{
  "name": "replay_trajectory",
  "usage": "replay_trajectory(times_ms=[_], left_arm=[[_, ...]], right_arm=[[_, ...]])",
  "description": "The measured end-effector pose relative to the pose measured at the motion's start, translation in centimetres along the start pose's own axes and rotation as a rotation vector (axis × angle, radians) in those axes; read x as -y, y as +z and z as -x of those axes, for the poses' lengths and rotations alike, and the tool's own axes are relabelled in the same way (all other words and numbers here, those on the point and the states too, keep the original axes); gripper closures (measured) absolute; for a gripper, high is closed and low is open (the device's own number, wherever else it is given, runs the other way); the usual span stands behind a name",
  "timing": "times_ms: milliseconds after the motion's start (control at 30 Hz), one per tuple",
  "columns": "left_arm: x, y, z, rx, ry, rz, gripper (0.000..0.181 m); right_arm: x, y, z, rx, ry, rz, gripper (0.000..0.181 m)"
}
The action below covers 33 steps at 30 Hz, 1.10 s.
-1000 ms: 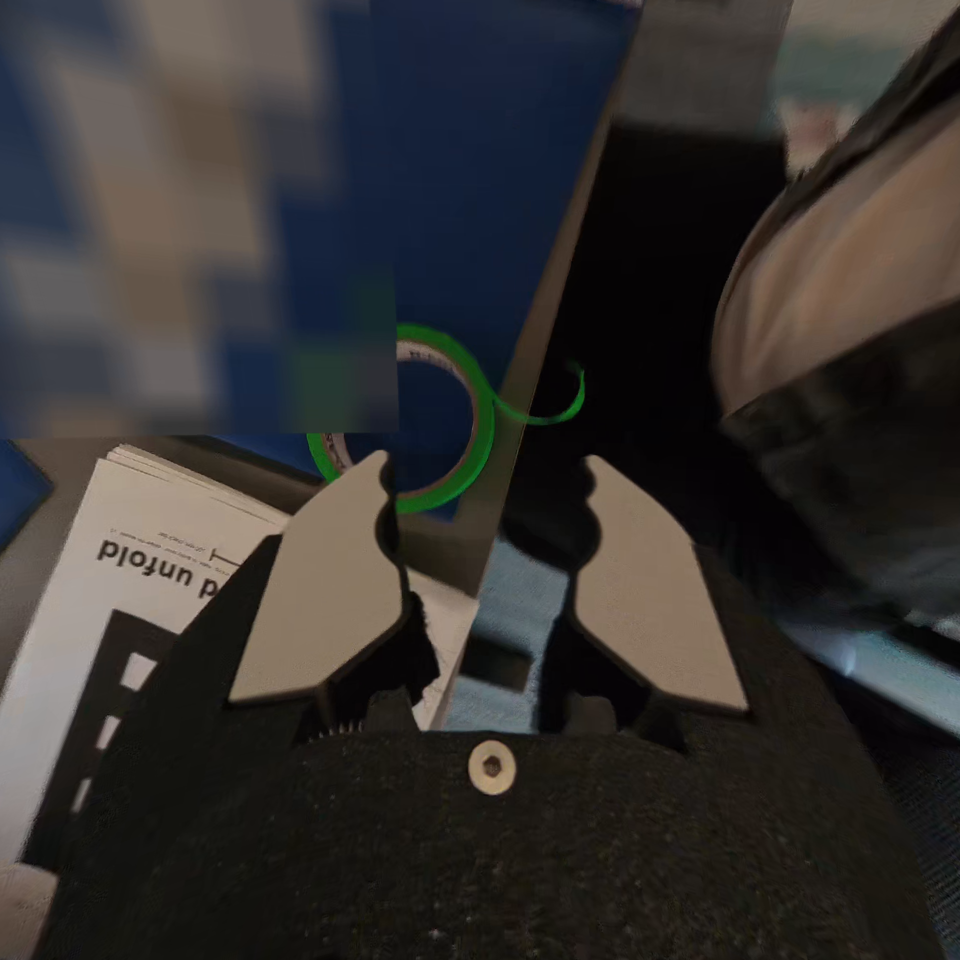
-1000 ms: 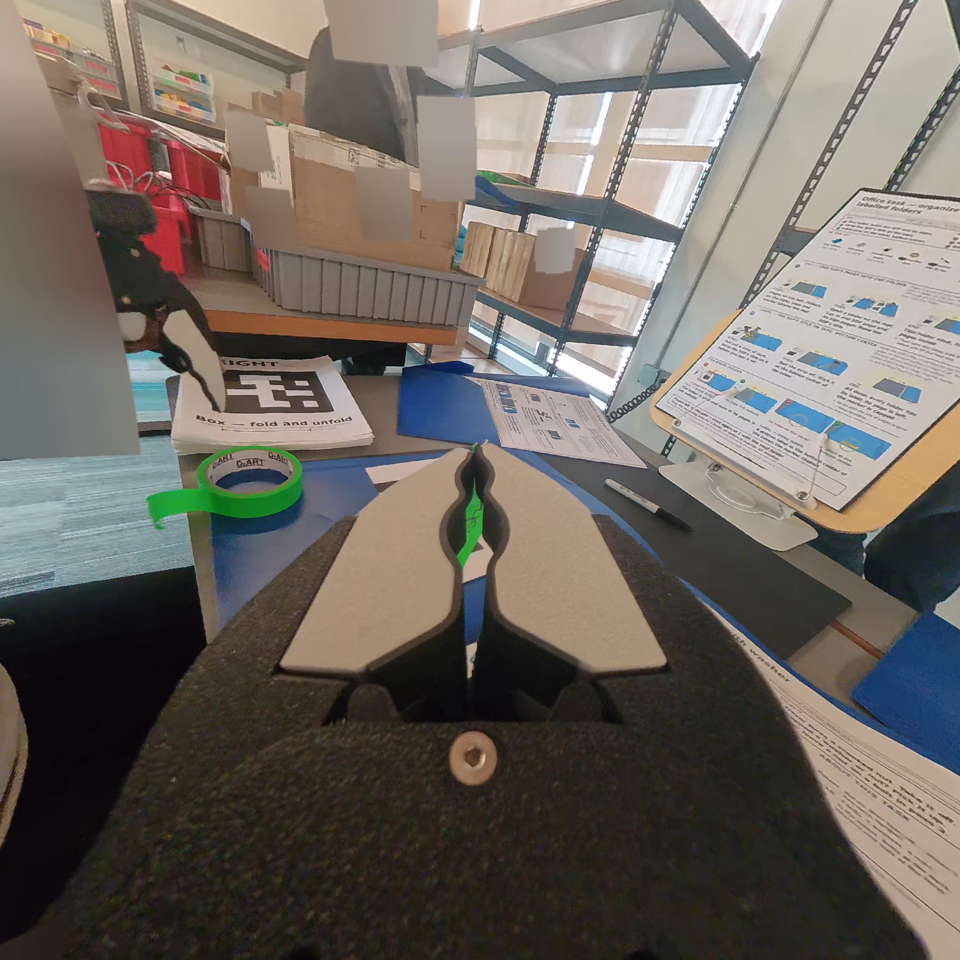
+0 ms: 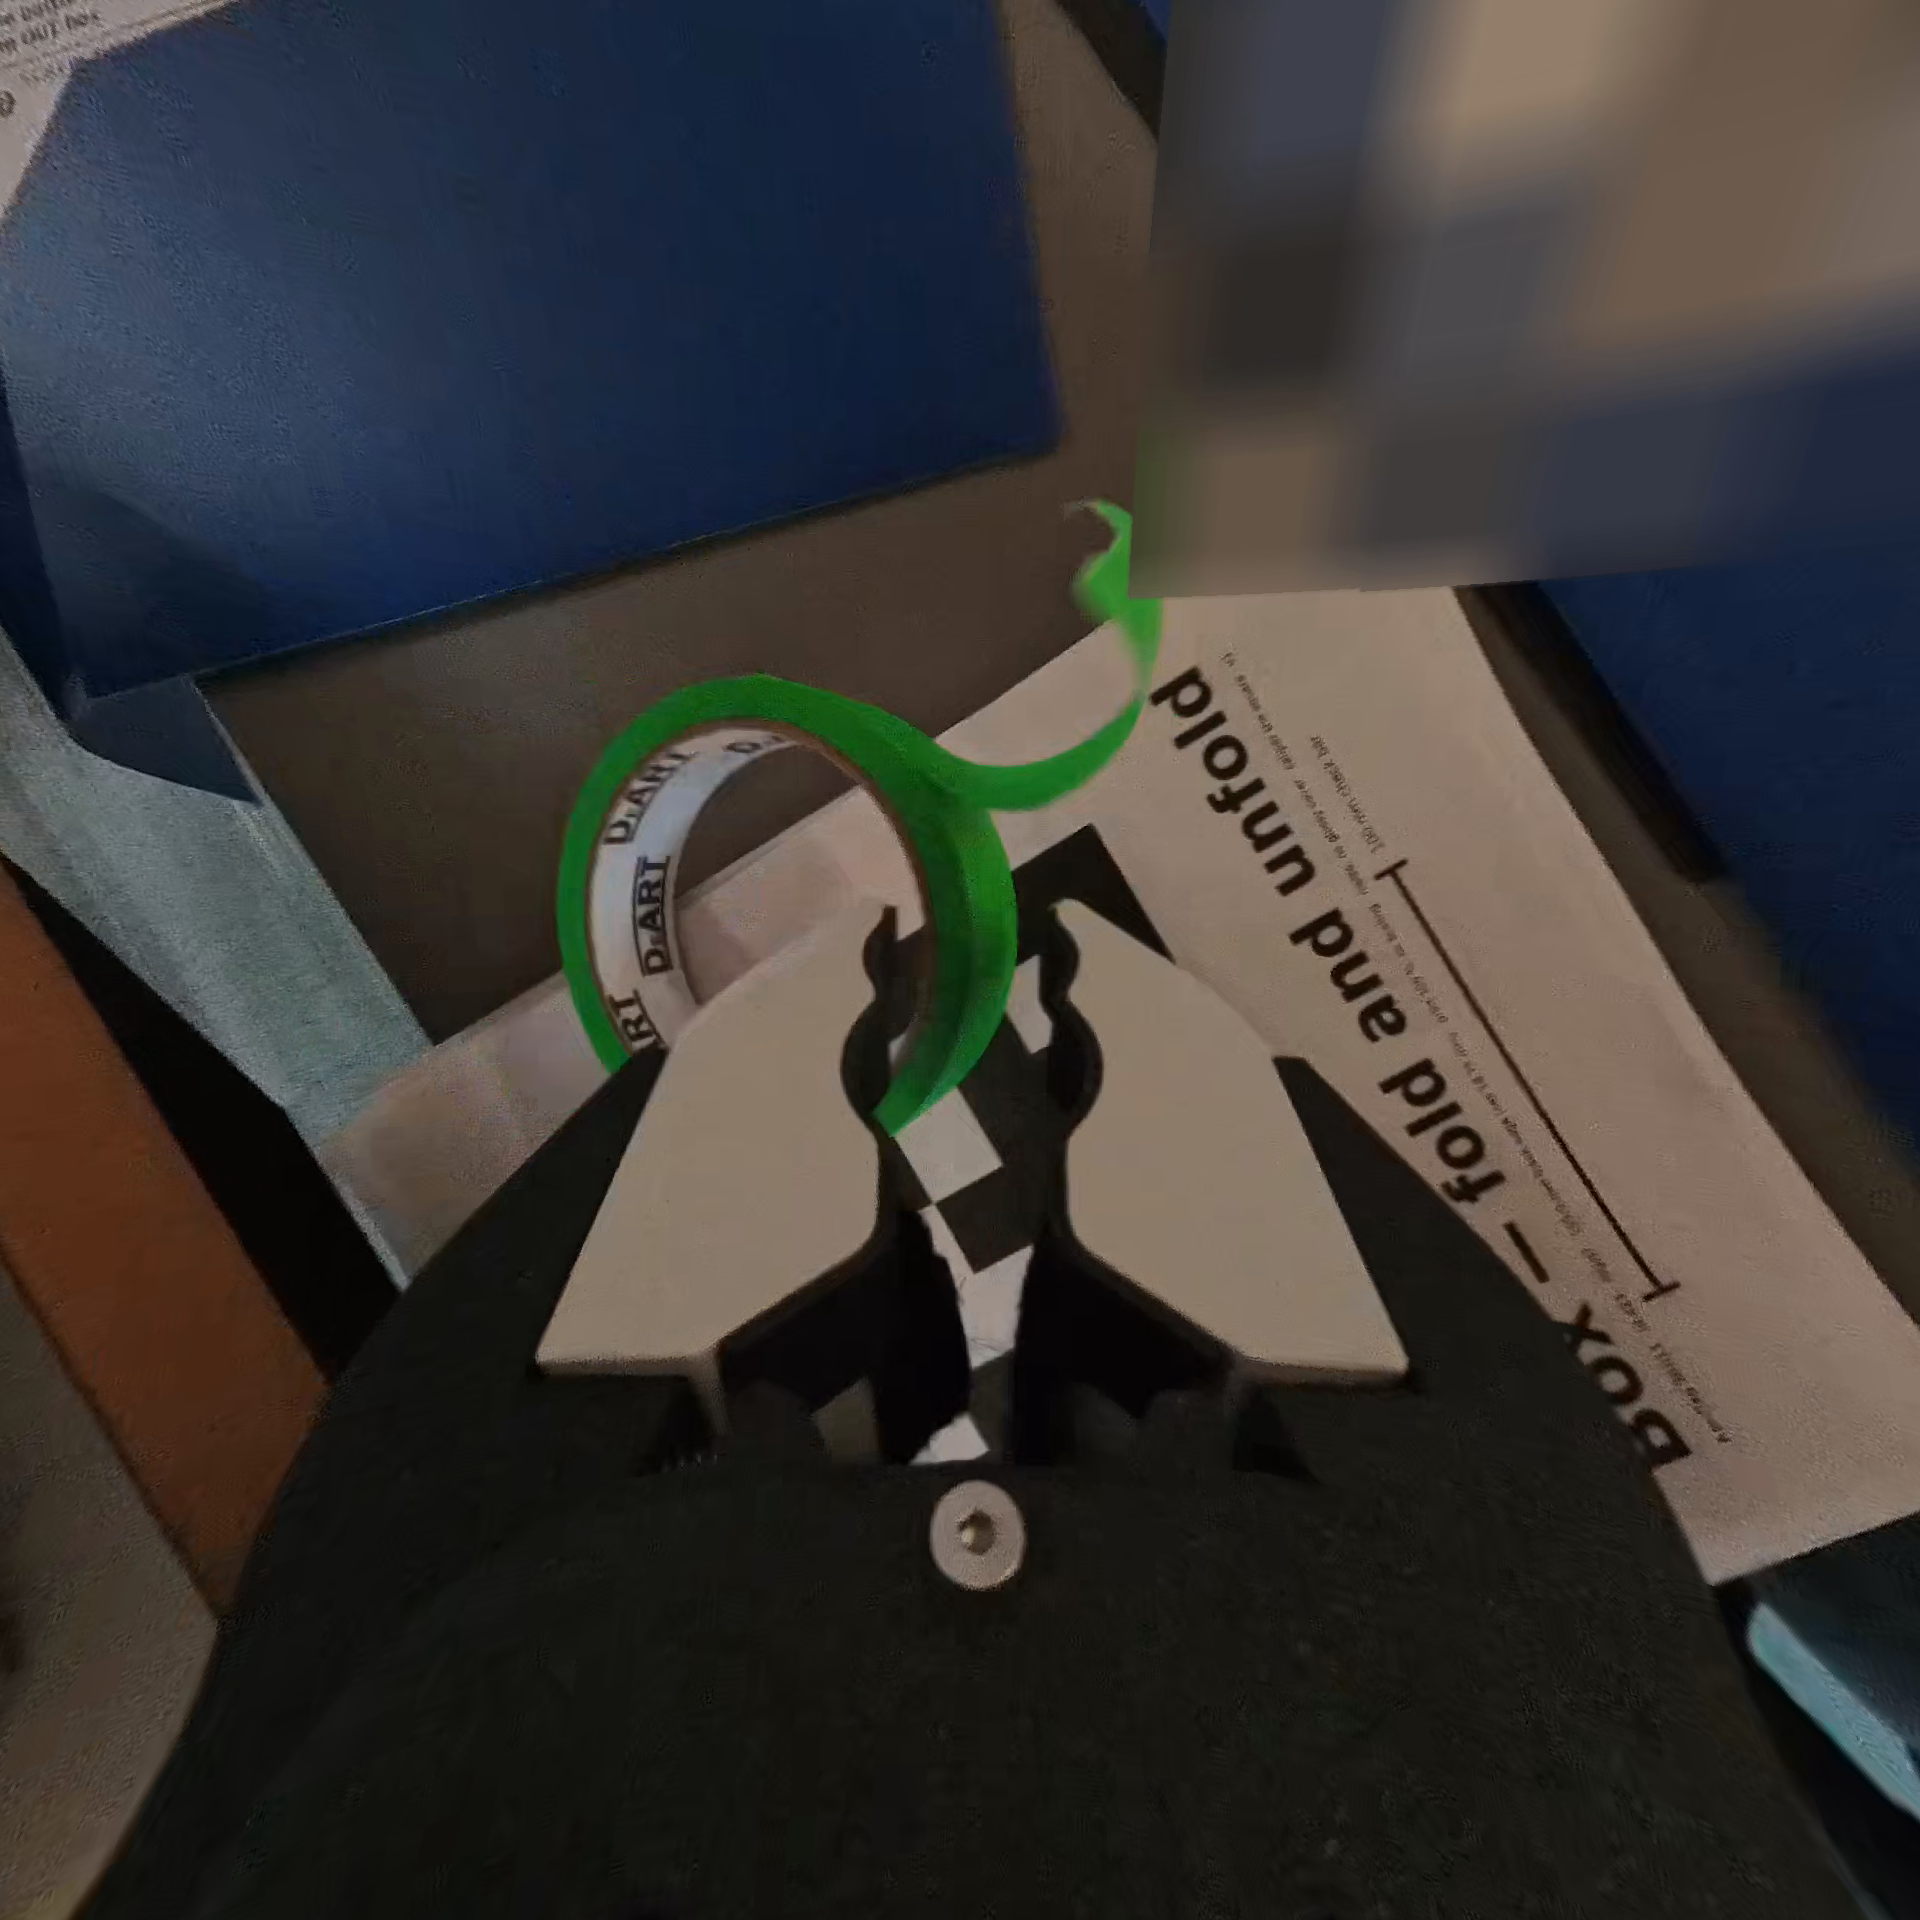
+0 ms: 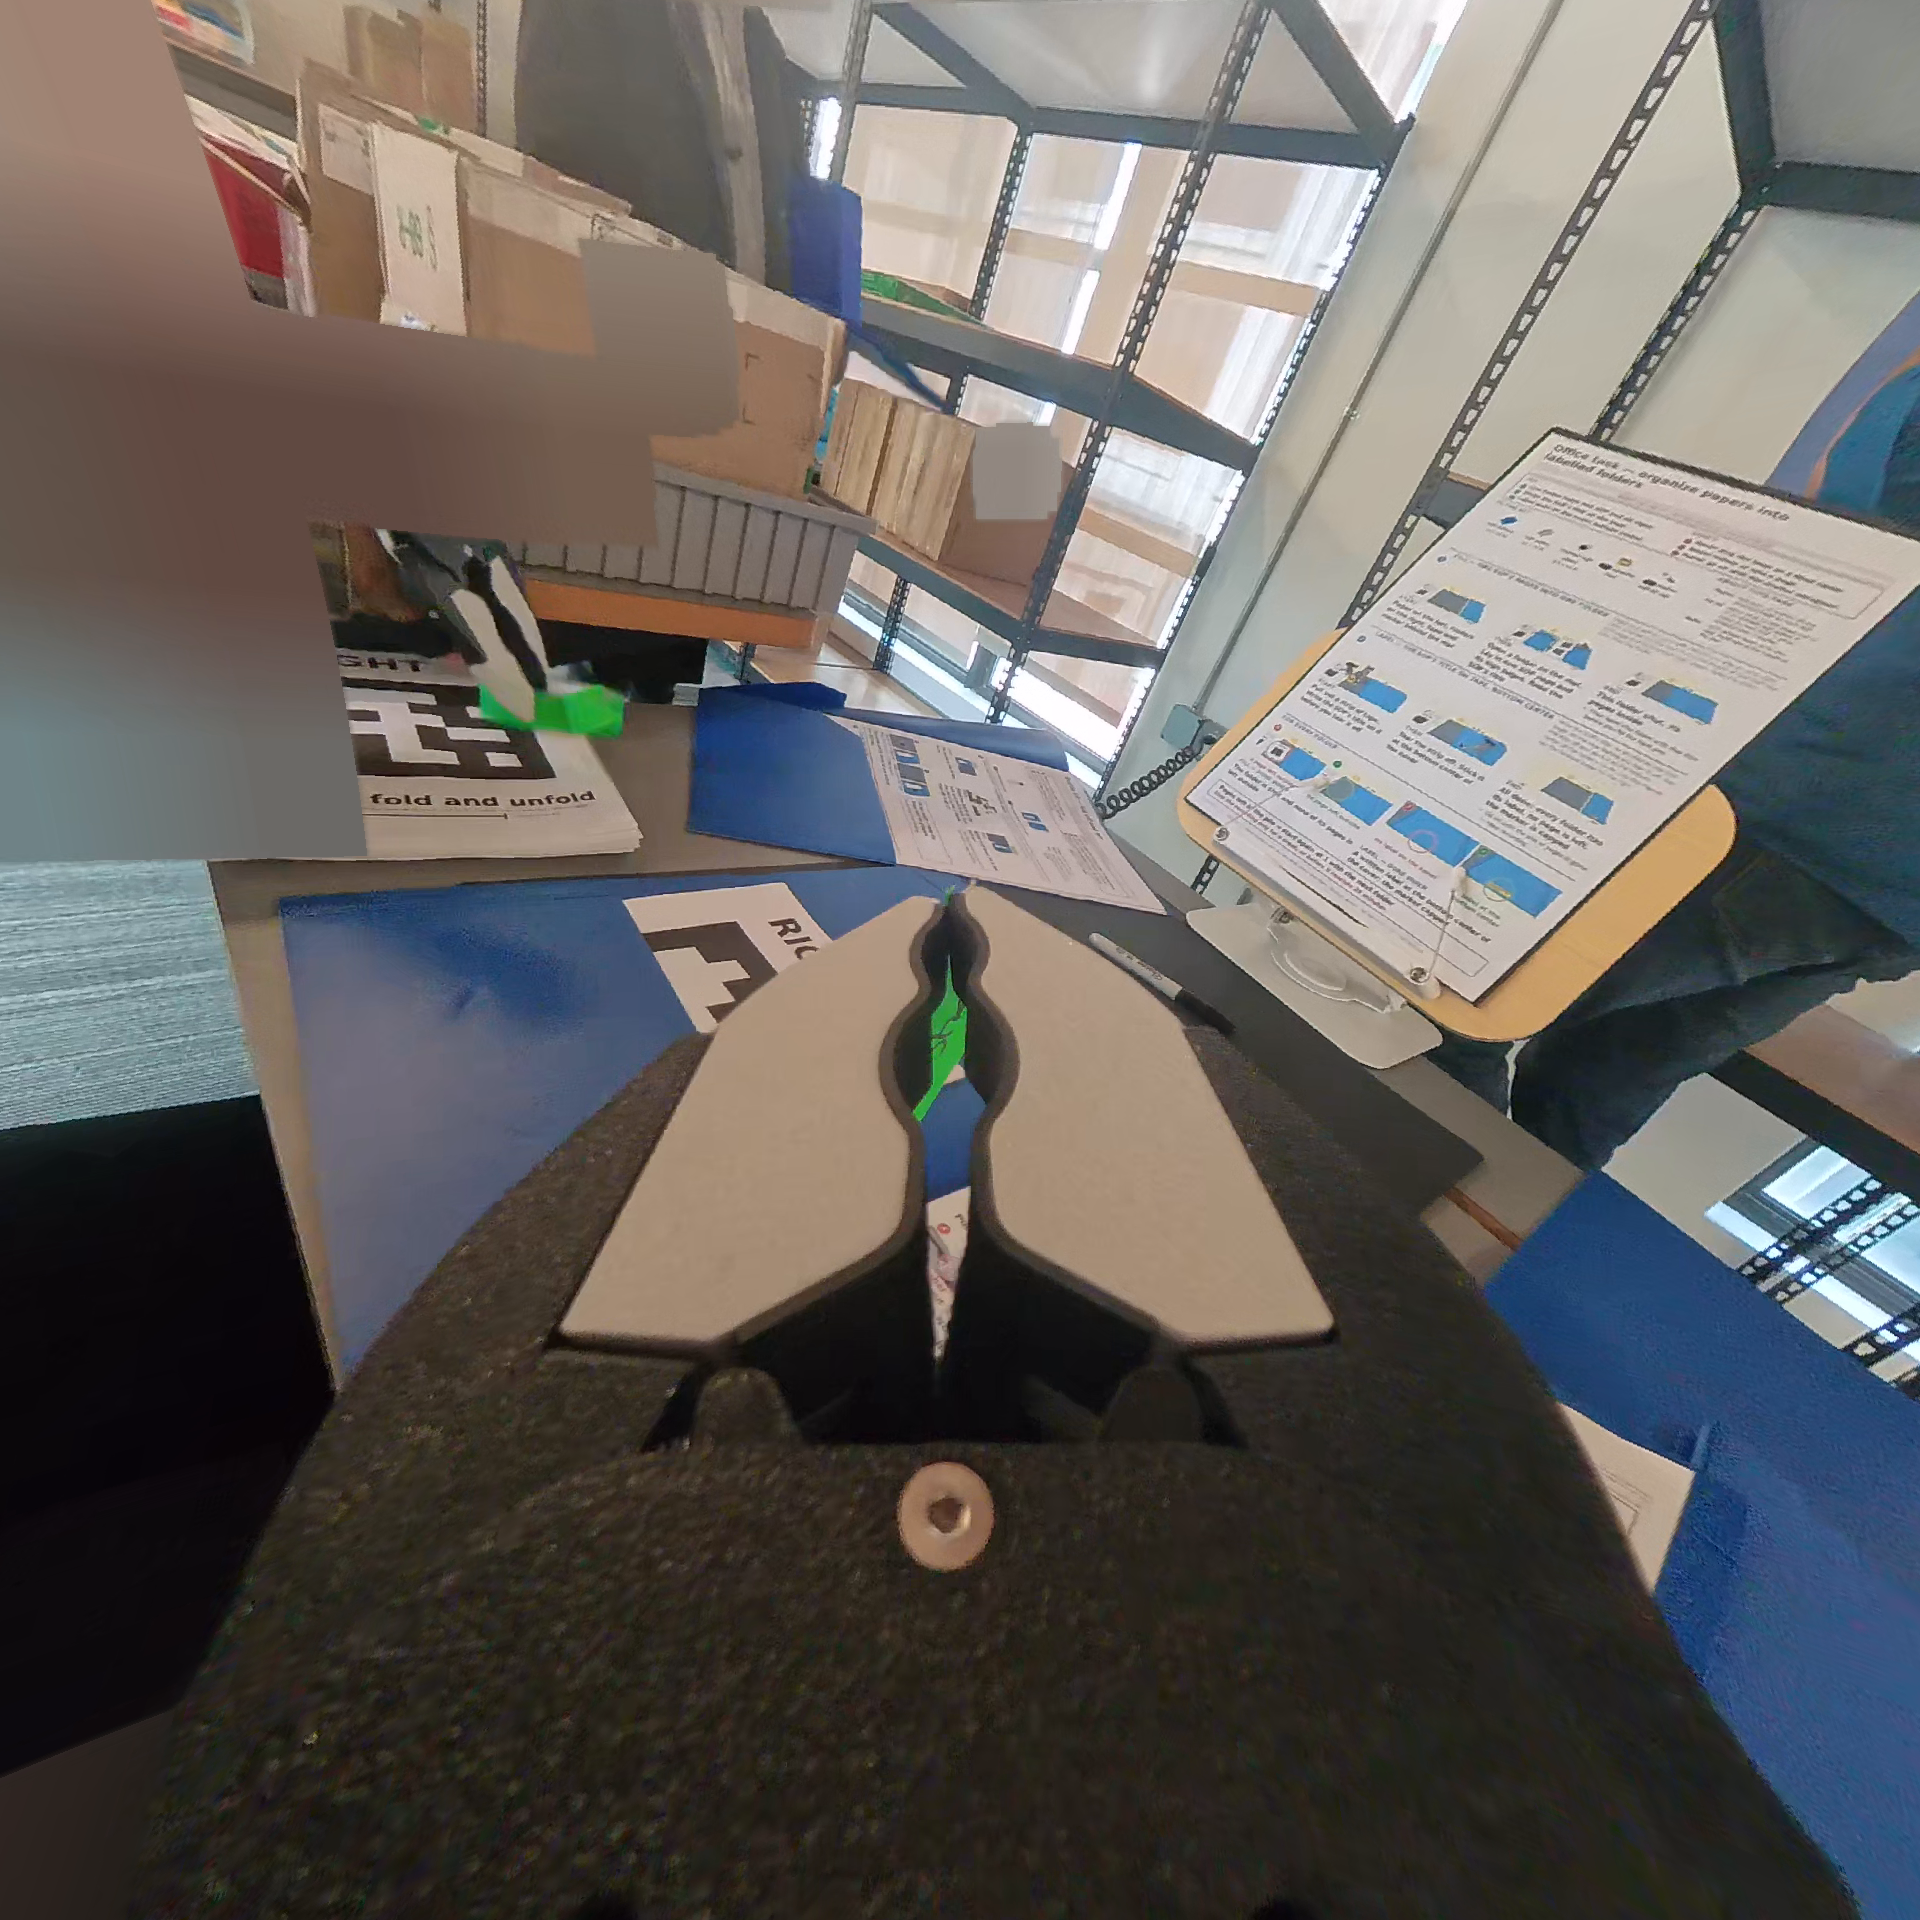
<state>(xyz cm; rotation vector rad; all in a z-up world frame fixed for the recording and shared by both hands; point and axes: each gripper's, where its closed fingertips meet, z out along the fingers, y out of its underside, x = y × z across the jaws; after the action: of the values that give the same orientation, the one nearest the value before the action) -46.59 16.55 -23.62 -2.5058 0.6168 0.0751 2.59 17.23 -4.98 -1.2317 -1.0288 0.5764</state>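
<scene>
My left gripper [image 3: 971, 935] is closed on the rim of a green tape roll [image 3: 790, 717], one finger inside the ring and one outside. The roll stands tipped on edge over a white paper stack [image 3: 1351, 831], and its loose tail [image 3: 1101, 748] curls up to the right. In the right wrist view the left gripper [image 4: 504, 644] and the roll [image 4: 566, 712] show far left over that stack [image 4: 488, 810]. My right gripper [image 4: 951, 904] is shut on a short green tape strip [image 4: 945, 1029], above a blue folder [image 4: 468, 1039].
A black marker pen [image 4: 1153, 977] lies on a black mat [image 4: 1299, 1091]. An open blue folder with a printed sheet [image 4: 779, 779] lies behind. An instruction board on a stand [image 4: 1538, 748] is at right. Metal shelves [image 4: 1039, 364] stand behind. Another blue folder [image 3: 520, 312] lies beyond the roll.
My left gripper has narrowed onto the tape roll's rim. The roll, flat near the table edge before, is now tipped up over the paper stack. The right gripper stays shut on the strip.
</scene>
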Motion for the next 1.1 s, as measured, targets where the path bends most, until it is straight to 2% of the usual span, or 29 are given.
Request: replay_trajectory(times_ms=[33,100,200,267,333,400,433,600,667,700,833,933,1033,1067,1100], left_arm=[[0.2,0.0,-0.1,-0.018,-0.031,-0.031,0.14],[0.5,-0.3,0.0,-0.028,-0.068,-0.077,0.112],[1.6,-2.2,1.0,0.066,-0.045,-0.178,0.076],[3.5,-4.7,0.7,0.135,-0.025,-0.331,0.068],[5.9,-7.4,-1.9,0.128,0.004,-0.523,0.061],[7.5,-9.0,-6.7,0.013,0.044,-0.632,0.064],[7.8,-9.2,-9.5,-0.061,0.063,-0.645,0.066],[7.5,-6.8,-21.1,-0.285,0.048,-0.61,0.08],[6.6,-5.6,-25.0,-0.308,0.067,-0.608,0.092],[6.0,-4.9,-26.6,-0.291,0.089,-0.594,0.092],[4.7,-2.9,-27.8,-0.064,0.195,-0.5,0.091],[4.0,-2.8,-29.9,-0.168,0.267,-0.385,0.094],[2.8,-3.3,-32.2,-0.369,0.419,-0.238,0.06],[2.5,-2.6,-32.3,-0.393,0.436,-0.181,0.05],[2.3,-1.4,-31.9,-0.372,0.45,-0.137,0.049]], right_arm=[[0.2,-0.2,-0.1,-0.002,0.0,-0.003,0.181],[0.5,-0.5,-0.1,-0.006,-0.006,-0.006,0.181],[1.1,-1.1,-0.2,-0.019,-0.028,-0.01,0.181],[1.5,-1.4,-0.2,-0.023,-0.035,-0.018,0.181],[1.9,-1.8,-0.2,-0.027,-0.041,-0.024,0.181],[2.3,-2.1,-0.2,-0.03,-0.049,-0.033,0.181],[2.5,-2.3,-0.2,-0.029,-0.053,-0.035,0.181],[3.8,-3.3,0.1,-0.021,-0.061,-0.061,0.181],[4.4,-3.6,0.4,-0.011,-0.066,-0.073,0.181],[4.6,-3.6,0.6,-0.003,-0.069,-0.077,0.181],[5.5,-3.6,1.7,0.061,-0.045,-0.115,0.181],[5.4,-3.8,2.2,0.1,-0.017,-0.129,0.181],[5.4,-4.2,2.8,0.141,0.024,-0.149,0.181],[5.3,-4.4,3.1,0.154,0.03,-0.147,0.181],[5.1,-4.6,3.4,0.159,0.03,-0.139,0.181]])
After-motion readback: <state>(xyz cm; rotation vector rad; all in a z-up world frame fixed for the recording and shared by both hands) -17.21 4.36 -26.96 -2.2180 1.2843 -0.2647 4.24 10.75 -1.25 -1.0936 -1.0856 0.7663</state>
